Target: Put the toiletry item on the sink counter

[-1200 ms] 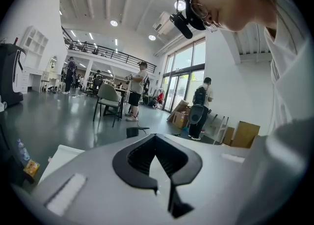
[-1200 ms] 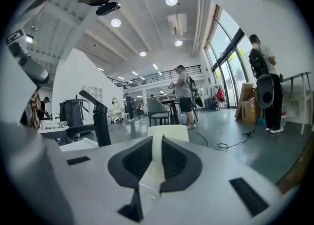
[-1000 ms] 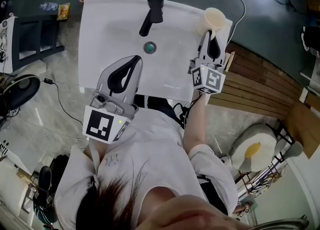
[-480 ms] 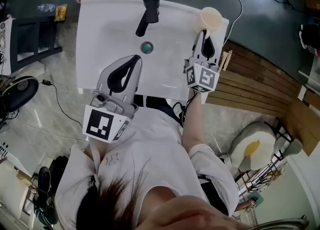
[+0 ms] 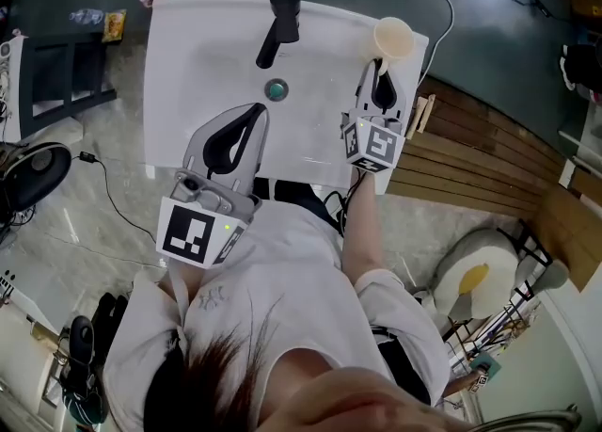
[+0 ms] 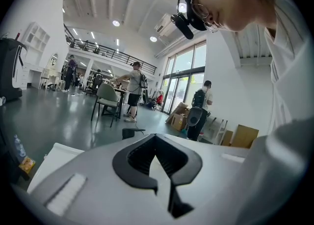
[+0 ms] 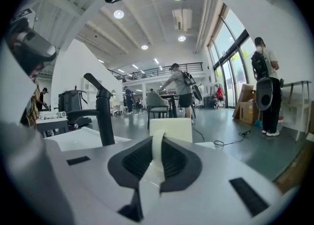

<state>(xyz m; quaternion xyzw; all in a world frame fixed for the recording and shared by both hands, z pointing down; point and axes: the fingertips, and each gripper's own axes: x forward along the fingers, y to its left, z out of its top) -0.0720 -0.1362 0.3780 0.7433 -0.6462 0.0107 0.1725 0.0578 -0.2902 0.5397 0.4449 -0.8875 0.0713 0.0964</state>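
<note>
I read the right gripper (image 5: 380, 65) (image 7: 158, 139) as closed almost fully on the cup (image 5: 393, 38) (image 7: 171, 129): in its own view the pale handle (image 7: 155, 167) runs straight down between the two black pads, which press on it from either side. From the head view the cup is at the upper right corner of the white sink (image 5: 188, 54), on the flat counter strip beside the basin, its open mouth facing up. I cannot tell whether its base rests on the counter or hangs just above it, since the jaws cover its lower part. The black faucet (image 5: 282, 16) (image 7: 103, 113) stands at the top centre of the sink, well left of the cup, with the drain (image 5: 276, 89) just below it in the basin. My left gripper (image 5: 256, 110) (image 6: 156, 137) hovers over the lower left part of the basin, its jaws closed tip to tip with nothing between them; only white sink shows through the loop. Wooden slats (image 5: 480, 157) lie to the right of the sink.
</note>
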